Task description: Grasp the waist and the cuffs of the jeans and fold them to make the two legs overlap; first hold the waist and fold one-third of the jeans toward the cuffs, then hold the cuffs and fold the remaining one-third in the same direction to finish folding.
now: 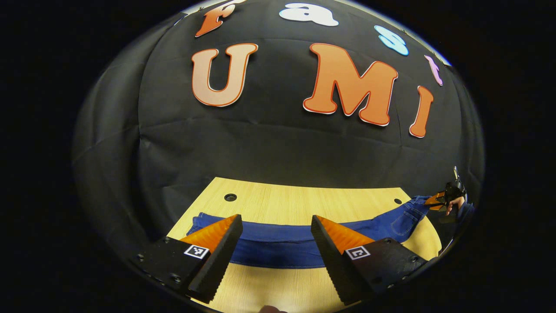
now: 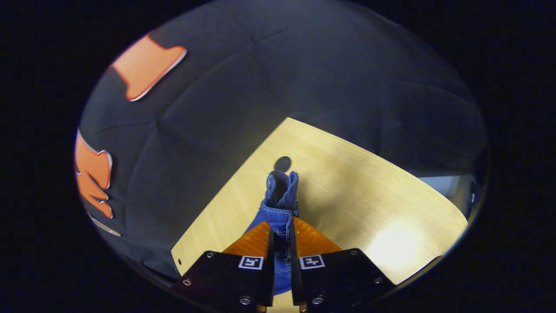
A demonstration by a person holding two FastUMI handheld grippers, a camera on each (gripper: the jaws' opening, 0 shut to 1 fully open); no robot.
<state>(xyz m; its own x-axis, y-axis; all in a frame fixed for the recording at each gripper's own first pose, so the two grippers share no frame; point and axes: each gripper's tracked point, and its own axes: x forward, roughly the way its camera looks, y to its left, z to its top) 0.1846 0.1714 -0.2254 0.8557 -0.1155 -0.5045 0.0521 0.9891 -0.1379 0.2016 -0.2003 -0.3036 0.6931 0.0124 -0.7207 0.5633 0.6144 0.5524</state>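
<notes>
Gripping waist end of blue denim jeans (image 2: pixel 280 204) between clenched right gripper (image 2: pixel 281 243) fingers; left gripper (image 1: pixel 276 243) fingers spread, cuff end lying beyond on pale wooden worktop (image 1: pixel 295 202). First fold judged underway; cuffs to be grasped next.

Jeans (image 1: pixel 278 243) span table (image 1: pixel 304 204) front; bare wood beyond to wall (image 1: pixel 278 148), open passage.

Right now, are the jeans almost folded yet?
Not nearly. The jeans lie as one long strip across the table, so the legs may already overlap. The right gripper is pinching one end of the denim, lifted off the table; the left gripper hangs open over the strip. Both one-third folds are still to come.
</notes>
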